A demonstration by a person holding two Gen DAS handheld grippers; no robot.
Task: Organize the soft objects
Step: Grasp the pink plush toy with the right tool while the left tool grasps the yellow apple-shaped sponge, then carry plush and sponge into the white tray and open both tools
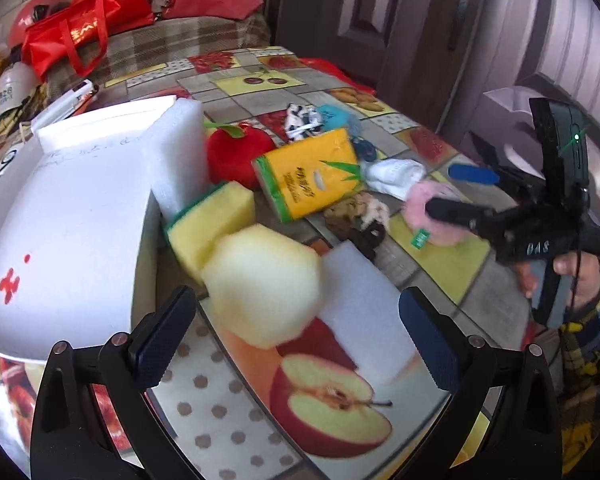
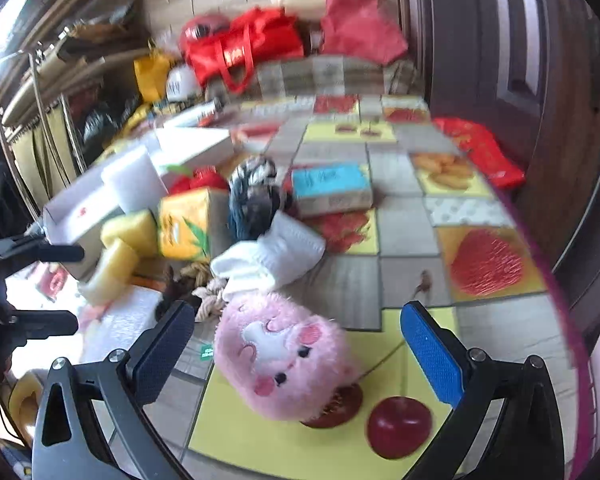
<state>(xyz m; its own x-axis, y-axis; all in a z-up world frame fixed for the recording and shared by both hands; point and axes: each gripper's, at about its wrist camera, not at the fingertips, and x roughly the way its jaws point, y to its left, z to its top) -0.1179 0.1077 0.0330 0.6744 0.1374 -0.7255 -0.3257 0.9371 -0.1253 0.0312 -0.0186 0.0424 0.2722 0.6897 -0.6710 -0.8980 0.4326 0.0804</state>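
Observation:
My left gripper [image 1: 296,340] is open, with a pale yellow round sponge [image 1: 262,284] between and just beyond its fingers on the table. A yellow-green sponge [image 1: 210,226], a flat white foam sheet [image 1: 364,304] and a white box [image 1: 68,216] lie around it. My right gripper [image 2: 300,352] is open over a pink plush pig [image 2: 284,354], which lies between its fingers. It also shows in the left wrist view [image 1: 466,194], above the pig [image 1: 432,216]. Beyond are a white sock [image 2: 272,254] and a yellow tissue pack [image 1: 312,174].
A red plush apple [image 1: 236,150], a brown scrunchie [image 1: 358,220], a blue tissue box [image 2: 330,186] and a tall white foam block [image 1: 178,152] crowd the fruit-print tablecloth [image 2: 420,220]. Red bags [image 1: 84,32] sit on a bench behind. A door stands at right.

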